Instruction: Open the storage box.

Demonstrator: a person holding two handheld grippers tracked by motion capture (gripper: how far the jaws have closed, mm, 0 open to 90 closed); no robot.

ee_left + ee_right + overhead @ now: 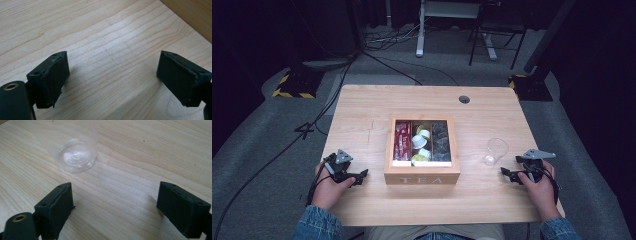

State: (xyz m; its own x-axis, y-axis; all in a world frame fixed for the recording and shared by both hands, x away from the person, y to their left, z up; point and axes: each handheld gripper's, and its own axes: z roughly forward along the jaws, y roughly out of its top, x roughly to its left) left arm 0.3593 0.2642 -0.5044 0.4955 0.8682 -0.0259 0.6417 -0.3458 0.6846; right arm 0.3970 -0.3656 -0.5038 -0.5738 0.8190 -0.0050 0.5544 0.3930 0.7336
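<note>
we list: left black two-jaw gripper (362,175) — jaws spread, empty; right black two-jaw gripper (506,173) likewise, clear plastic cup (495,151) at its eleven o'clock, apart; square wooden tea box (422,150) between.

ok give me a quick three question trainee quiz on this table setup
1. True or false: the right hand-held gripper is shut on the clear plastic cup.
2. Which thing stands between the two hands? A) a kettle B) the wooden tea box C) a plate
3. Fill in: the left hand-held gripper rests on the ____ with nothing between its jaws.

Key
1. False: its jaws stand open, with the cup standing ahead of them.
2. B
3. table
</note>
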